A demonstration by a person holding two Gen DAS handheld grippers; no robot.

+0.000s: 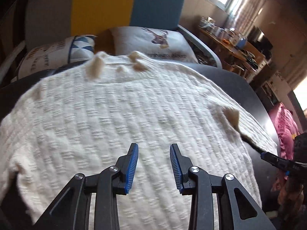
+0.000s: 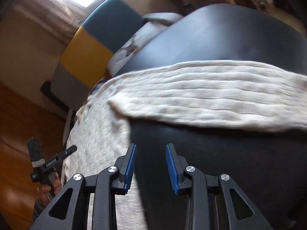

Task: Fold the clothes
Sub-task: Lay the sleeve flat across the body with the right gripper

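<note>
A white textured knit sweater (image 1: 122, 113) with beige tufts lies spread flat on a dark round table (image 1: 236, 80). My left gripper (image 1: 154, 165) is open and empty, hovering over the sweater's lower middle. In the right wrist view the sweater's body (image 2: 96, 140) lies at the left and one sleeve (image 2: 207, 97) stretches right across the table (image 2: 220, 38). My right gripper (image 2: 151, 167) is open and empty, over bare table beside the sweater's edge, below the sleeve. The right gripper also shows at the right edge of the left wrist view (image 1: 276, 159), and the left gripper shows at the left of the right wrist view (image 2: 57, 157).
Behind the table stands a sofa with grey, yellow and blue back panels (image 1: 103, 5) and two printed pillows (image 1: 163, 42). A cluttered wooden desk (image 1: 230, 44) stands at the right under a window. Pink cloth (image 1: 285, 130) lies beside the table's right edge.
</note>
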